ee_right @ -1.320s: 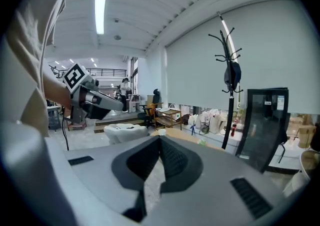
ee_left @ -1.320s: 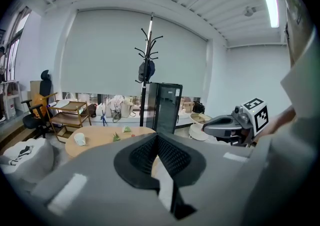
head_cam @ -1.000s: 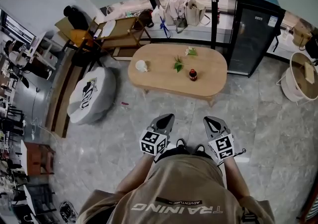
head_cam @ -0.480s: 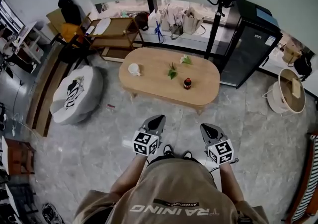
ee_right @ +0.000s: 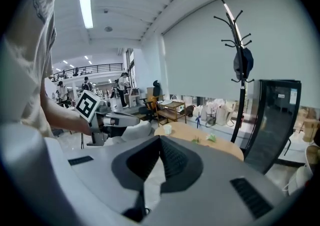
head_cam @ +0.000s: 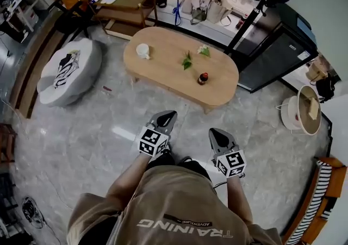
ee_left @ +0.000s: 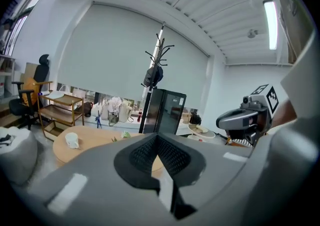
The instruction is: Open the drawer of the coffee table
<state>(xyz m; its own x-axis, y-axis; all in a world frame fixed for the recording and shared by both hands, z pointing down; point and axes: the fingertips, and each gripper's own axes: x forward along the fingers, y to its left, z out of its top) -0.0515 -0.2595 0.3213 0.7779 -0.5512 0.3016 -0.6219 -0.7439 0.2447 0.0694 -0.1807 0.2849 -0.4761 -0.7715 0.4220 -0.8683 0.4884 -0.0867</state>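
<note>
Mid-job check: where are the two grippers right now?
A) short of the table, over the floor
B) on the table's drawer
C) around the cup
A: the left gripper and right gripper both hang over the floor, apart from the coffee table.

Ahead of the jaws: 1 table (head_cam: pixel 163 70) carrying 1 white cup (head_cam: pixel 143 50), 2 green sprigs (head_cam: pixel 187 63) (head_cam: pixel 204 50), 1 dark bottle (head_cam: pixel 202 79). Left of the jaws 1 grey pouf (head_cam: pixel 65 73); ahead-right 1 black cabinet (head_cam: pixel 272 56), 1 coat stand (head_cam: pixel 249 23), 1 round side table (head_cam: pixel 298 114); beyond the table 1 wooden shelf cart (head_cam: pixel 128 7). Grippers: 2 total, left gripper (head_cam: pixel 167 114) and right gripper (head_cam: pixel 215 132).
</note>
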